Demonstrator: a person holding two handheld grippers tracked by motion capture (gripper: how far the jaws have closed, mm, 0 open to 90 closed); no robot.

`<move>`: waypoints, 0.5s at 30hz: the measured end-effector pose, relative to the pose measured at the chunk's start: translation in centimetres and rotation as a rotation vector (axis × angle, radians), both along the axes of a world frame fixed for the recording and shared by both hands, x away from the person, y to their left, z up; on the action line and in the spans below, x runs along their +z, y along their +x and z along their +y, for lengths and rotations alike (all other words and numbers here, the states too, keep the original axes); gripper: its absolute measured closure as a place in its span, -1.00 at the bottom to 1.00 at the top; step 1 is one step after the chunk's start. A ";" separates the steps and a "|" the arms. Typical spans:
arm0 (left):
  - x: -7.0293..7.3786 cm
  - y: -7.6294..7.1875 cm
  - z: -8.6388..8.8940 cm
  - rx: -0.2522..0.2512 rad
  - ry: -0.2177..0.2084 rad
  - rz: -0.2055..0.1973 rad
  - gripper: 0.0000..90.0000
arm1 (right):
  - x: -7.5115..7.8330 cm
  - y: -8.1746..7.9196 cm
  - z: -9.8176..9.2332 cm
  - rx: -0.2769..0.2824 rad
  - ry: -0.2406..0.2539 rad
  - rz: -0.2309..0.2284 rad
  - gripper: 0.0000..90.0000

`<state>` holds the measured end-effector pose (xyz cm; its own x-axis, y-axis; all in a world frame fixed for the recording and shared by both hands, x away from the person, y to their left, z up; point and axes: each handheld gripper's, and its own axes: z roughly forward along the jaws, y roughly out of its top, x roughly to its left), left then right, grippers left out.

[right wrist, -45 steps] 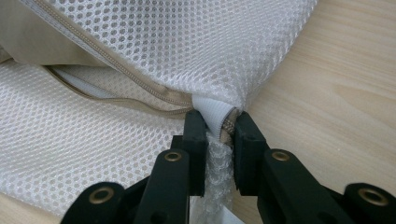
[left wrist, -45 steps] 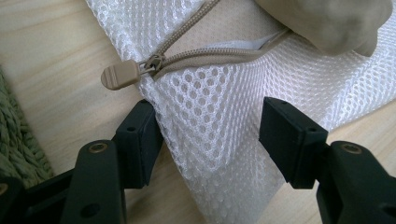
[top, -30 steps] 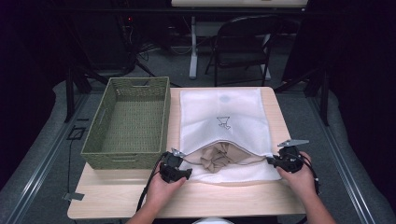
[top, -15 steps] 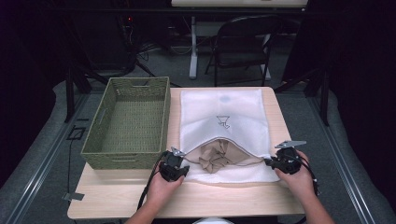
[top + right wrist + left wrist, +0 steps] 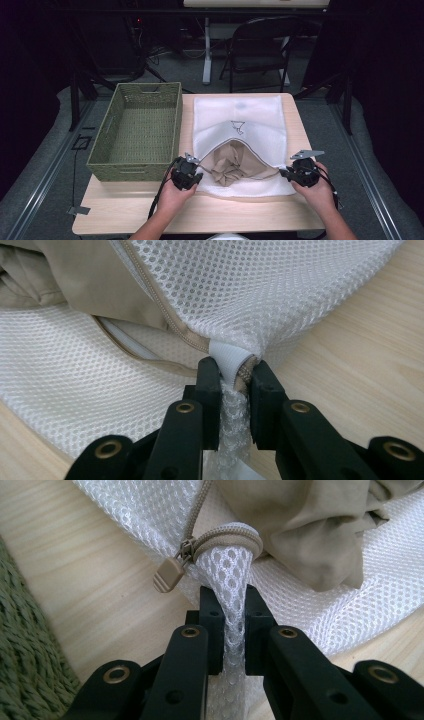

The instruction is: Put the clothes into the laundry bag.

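A white honeycomb-mesh laundry bag (image 5: 240, 125) has a tan zipper (image 5: 227, 535) and holds beige cloth (image 5: 232, 165); the woven basket (image 5: 137, 132) at left is olive green, the tabletop (image 5: 150, 210) pale wood.

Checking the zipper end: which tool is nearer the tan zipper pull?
Left. The left tool pinches mesh just below the zipper pull; the right tool grips the bag's opposite corner.

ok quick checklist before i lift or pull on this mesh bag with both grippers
1. Left gripper on the mesh bag corner by the zipper pull: ok; its jaws have just been closing and now pinch the mesh.
2. Right gripper on the other corner: ok, shut on the mesh at the zipper end.
3. Bag mouth open: ok, unzipped.
4. Beige garment fully inside: not ok, it bulges out of the opening.
5. Green basket ready beside the bag: ok.
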<state>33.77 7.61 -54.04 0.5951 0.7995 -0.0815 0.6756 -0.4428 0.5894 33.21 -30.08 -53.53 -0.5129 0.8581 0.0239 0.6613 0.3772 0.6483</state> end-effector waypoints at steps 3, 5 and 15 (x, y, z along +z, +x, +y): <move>0.3 0.1 -0.1 -0.007 0.005 0.004 0.87 | 0.3 0.0 0.3 0.010 -0.002 -0.004 0.73; 0.5 0.1 -0.1 -0.008 -0.004 0.008 0.87 | 0.5 0.0 0.5 0.016 -0.003 -0.004 0.73; 2.0 0.9 -0.1 -0.047 -0.009 0.057 0.86 | 0.9 0.4 1.0 0.028 0.006 0.025 0.73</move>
